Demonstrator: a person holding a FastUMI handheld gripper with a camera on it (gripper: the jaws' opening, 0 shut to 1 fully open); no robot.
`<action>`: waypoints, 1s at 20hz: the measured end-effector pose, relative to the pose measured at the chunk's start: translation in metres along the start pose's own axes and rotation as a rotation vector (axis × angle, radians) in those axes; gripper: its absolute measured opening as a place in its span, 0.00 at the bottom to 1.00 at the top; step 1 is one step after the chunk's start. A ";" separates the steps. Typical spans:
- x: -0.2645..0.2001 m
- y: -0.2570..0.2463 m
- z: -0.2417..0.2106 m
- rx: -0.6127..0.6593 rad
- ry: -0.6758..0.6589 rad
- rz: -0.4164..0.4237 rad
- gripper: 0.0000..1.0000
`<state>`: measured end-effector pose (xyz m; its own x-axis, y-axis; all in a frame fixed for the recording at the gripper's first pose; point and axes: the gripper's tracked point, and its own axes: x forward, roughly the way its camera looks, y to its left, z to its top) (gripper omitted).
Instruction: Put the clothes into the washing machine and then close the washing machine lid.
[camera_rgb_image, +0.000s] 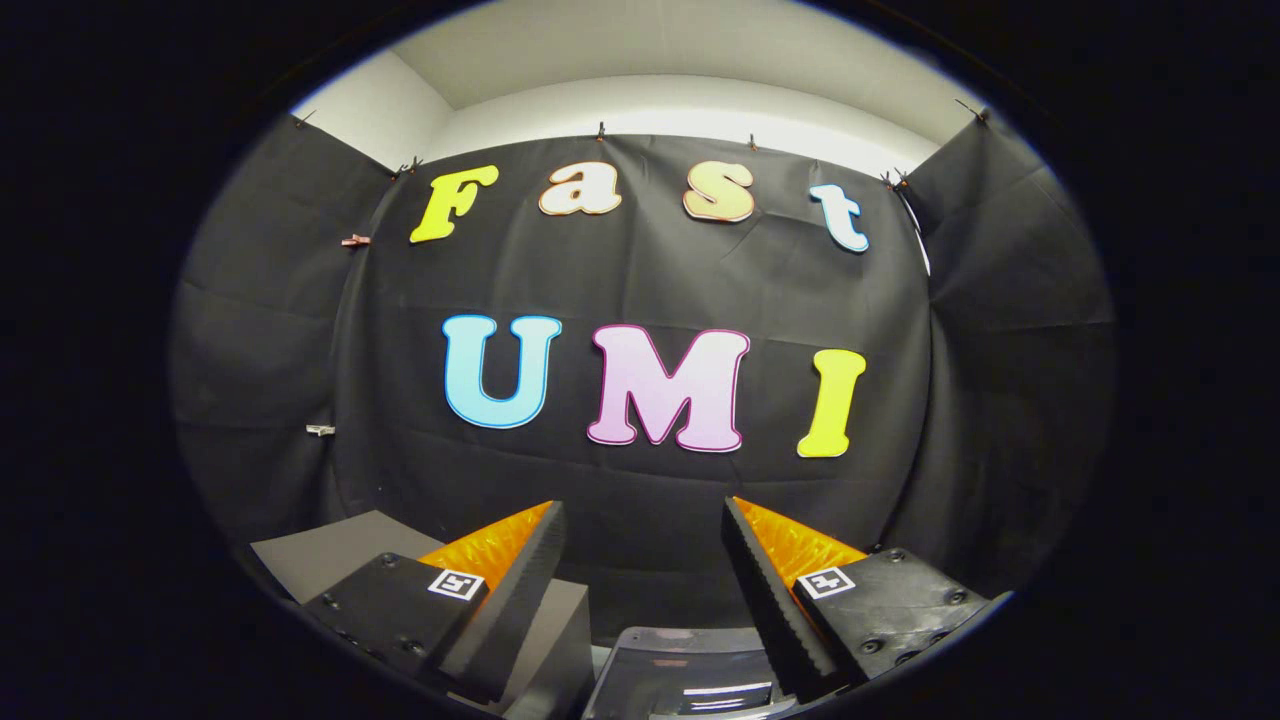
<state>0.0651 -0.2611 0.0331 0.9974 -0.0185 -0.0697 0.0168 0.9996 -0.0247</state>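
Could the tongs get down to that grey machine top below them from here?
Probably yes: the tongs are open, holding nothing, and the grey machine top lies just below between the fingers, nothing in between.

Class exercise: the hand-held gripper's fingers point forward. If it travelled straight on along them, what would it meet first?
Probably the black cloth booth wall. The gripper is open with nothing between its fingers, and the dark glossy panel lies below that line. Depth is unclear.
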 end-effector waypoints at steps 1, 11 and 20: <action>-0.001 -0.003 -0.003 0.001 0.004 -0.004 0.98; -0.004 -0.015 -0.007 -0.016 0.022 -0.006 0.98; -0.006 -0.014 -0.010 -0.025 0.032 0.003 0.98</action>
<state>0.0583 -0.2754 0.0238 0.9947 -0.0169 -0.1015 0.0120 0.9987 -0.0494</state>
